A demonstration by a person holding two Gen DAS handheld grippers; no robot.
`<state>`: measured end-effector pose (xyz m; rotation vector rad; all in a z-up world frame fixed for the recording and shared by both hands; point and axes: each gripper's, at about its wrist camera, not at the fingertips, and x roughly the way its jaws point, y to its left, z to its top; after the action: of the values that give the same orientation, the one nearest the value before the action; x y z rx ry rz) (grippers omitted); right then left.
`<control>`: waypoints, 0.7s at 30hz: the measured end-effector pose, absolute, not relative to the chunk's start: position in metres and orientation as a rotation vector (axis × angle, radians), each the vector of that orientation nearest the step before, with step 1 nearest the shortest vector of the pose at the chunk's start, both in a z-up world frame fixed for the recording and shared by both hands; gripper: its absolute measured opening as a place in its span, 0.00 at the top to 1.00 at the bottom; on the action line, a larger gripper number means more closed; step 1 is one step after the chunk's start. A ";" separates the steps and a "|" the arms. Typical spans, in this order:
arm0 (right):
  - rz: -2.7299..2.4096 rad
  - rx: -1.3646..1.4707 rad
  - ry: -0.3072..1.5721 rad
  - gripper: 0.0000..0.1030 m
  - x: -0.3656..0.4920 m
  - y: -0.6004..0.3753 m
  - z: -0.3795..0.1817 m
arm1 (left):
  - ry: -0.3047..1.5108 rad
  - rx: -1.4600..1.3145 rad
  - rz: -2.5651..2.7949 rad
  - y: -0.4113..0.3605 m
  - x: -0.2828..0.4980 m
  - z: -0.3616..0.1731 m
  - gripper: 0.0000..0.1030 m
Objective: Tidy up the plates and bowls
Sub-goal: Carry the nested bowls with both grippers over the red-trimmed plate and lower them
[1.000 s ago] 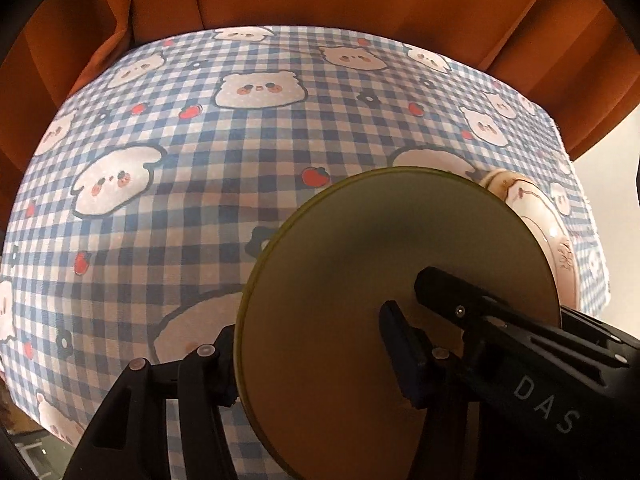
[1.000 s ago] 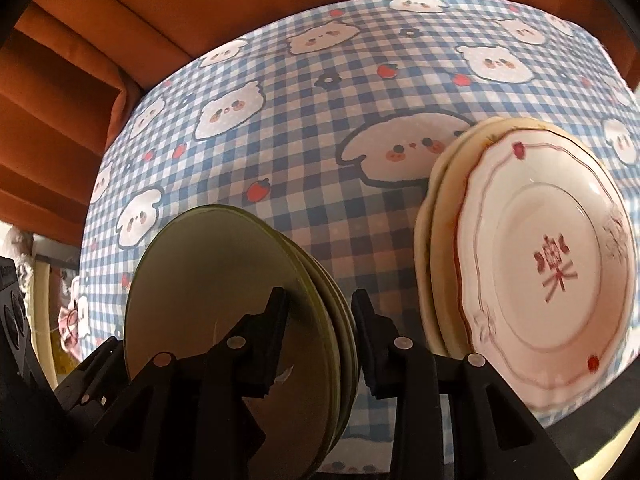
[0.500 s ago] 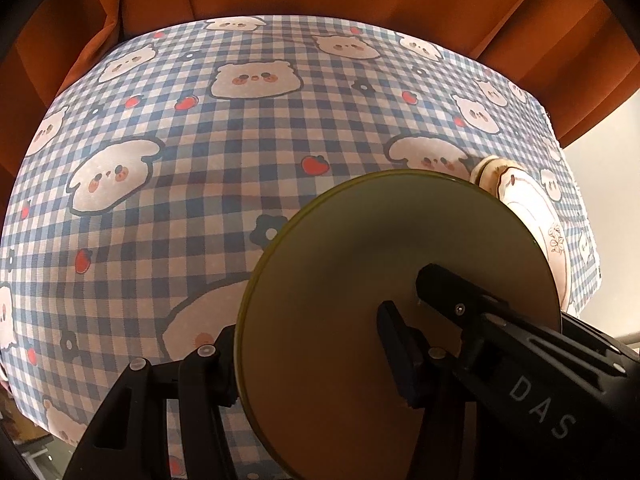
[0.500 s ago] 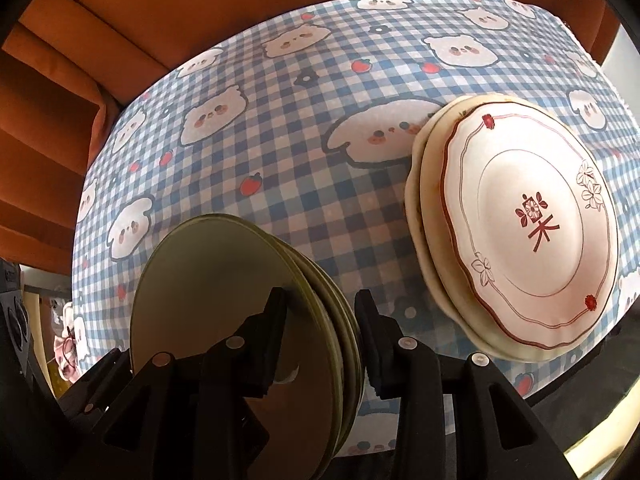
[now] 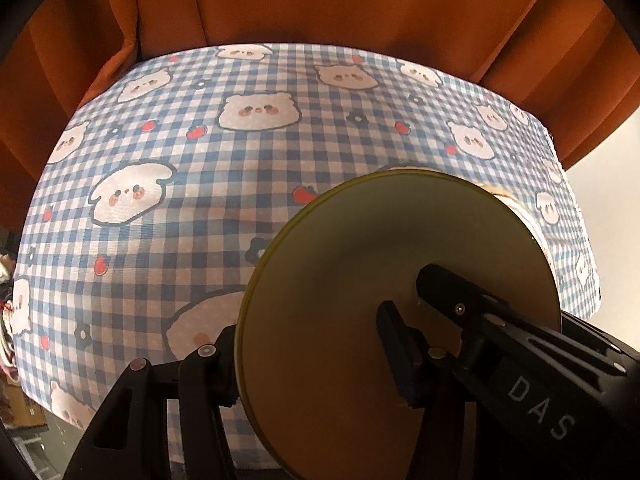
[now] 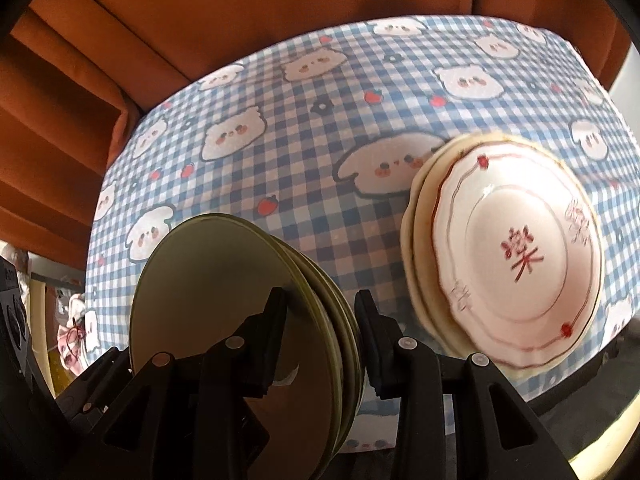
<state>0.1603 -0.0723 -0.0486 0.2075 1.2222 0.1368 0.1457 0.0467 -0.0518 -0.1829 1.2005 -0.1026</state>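
Note:
A stack of olive-green plates [image 6: 224, 312] stands on edge between both grippers. My right gripper [image 6: 320, 312] is shut on its rim. My left gripper [image 5: 308, 344] is shut on the same stack [image 5: 360, 280] from the other side, and the right gripper's finger [image 5: 460, 300] shows across the plate face. A stack of white plates with red trim and a red character [image 6: 516, 264] lies on the checked tablecloth to the right; only its edge [image 5: 516, 204] peeks out behind the green stack in the left wrist view.
The table wears a blue-and-white checked cloth with bears and strawberries [image 5: 240, 184], also shown in the right wrist view [image 6: 320, 160]. Orange curtains [image 5: 320, 4] hang close behind it. The table's right edge [image 5: 584, 248] drops off beside the white plates.
Both grippers with the green stack have shifted slightly over the table. The white plates now appear a bit higher and closer in the right wrist view.

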 end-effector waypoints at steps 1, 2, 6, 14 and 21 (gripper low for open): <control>0.145 0.207 1.221 0.61 0.161 -0.075 -0.047 | 1.194 -0.180 -0.093 0.043 0.145 -0.049 0.45; 0.157 0.207 1.219 0.61 0.161 -0.079 -0.045 | 1.189 -0.180 -0.086 0.039 0.144 -0.047 0.45; 0.183 0.200 1.218 0.61 0.163 -0.097 -0.037 | 1.180 -0.195 -0.064 0.021 0.143 -0.039 0.45; 0.210 0.177 1.209 0.61 0.165 -0.141 -0.025 | 1.171 -0.222 -0.040 -0.024 0.144 -0.031 0.45; 0.219 0.184 1.199 0.61 0.168 -0.181 -0.018 | 1.148 -0.235 -0.037 -0.061 0.146 -0.023 0.45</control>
<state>0.1676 -0.1808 -0.0178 0.1843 1.1986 0.2191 0.1459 -0.0613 -0.0232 -0.2351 1.1479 -0.0367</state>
